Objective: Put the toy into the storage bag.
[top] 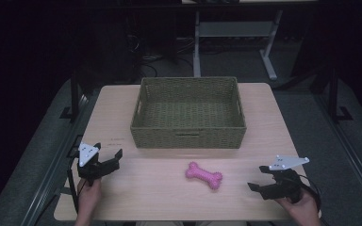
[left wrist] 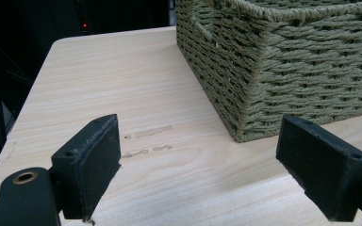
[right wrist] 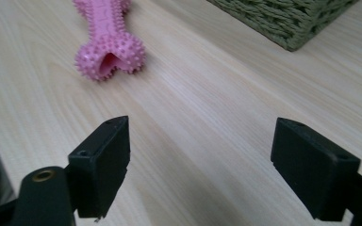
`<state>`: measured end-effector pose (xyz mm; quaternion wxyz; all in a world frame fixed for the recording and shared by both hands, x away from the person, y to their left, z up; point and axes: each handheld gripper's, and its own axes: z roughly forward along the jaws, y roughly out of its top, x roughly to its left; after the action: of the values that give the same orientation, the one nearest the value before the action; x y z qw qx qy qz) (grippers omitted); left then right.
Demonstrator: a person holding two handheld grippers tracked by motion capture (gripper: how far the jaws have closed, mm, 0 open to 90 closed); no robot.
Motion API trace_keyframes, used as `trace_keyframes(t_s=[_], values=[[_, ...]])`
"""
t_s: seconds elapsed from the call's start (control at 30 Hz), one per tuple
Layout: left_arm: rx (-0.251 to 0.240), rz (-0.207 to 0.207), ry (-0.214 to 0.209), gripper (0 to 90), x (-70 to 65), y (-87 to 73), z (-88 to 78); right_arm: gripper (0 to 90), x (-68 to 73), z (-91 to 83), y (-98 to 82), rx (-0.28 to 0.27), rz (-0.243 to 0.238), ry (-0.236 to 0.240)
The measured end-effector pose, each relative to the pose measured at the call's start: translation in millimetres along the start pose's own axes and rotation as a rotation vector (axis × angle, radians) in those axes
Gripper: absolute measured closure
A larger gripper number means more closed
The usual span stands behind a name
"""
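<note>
High view: one surface (top: 122,117) carrying three kinds of thing.
Bone toy (top: 203,175): one, pink and studded, lying between the grippers, near the basket's front.
Basket (top: 188,136): one, woven.
Left gripper (top: 114,159): jaws wide apart, holding nothing.
Right gripper (top: 259,177): jaws wide apart, holding nothing.

Worktop (top: 122,113): pale wood-grain laminate, smooth, matt, faint scuff marks near left edge. Basket (top: 188,134) at back centre: woven olive cord, coarse and ribbed, matt. Bone toy (top: 204,175) near front edge: pink rubbery plastic, studded all over, slight sheen. Left gripper (top: 114,158) and right gripper (top: 258,177): matt black plastic, brass-coloured inserts, pale grey top plates.
</note>
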<state>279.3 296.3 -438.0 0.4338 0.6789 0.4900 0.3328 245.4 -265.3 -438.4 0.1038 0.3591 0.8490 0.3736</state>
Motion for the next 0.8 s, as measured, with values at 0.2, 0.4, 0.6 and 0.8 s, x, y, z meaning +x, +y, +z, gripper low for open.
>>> trace_keyframes(t_s=[0.2, 0.4, 0.6, 0.8], values=[[0.005, -0.004, 0.001, 13.9, 1.4, -0.9, 0.1, 18.5, 0.3, 0.5, 9.7, 0.033, -0.012, 0.03], [0.008, -0.015, 0.002, 13.9, 4.6, -2.2, -1.9, 17.4, 0.8, 2.4, 28.3, 0.073, -0.038, 0.065], [0.007, -0.015, 0.004, 13.9, 5.3, -2.1, -3.7, 15.7, 4.5, 7.9, 47.0, 0.109, -0.082, 0.097], [0.013, -0.014, -0.009, 13.9, 4.6, -3.1, -3.0, 15.9, 12.1, 17.7, 62.6, 0.146, -0.126, 0.133]])
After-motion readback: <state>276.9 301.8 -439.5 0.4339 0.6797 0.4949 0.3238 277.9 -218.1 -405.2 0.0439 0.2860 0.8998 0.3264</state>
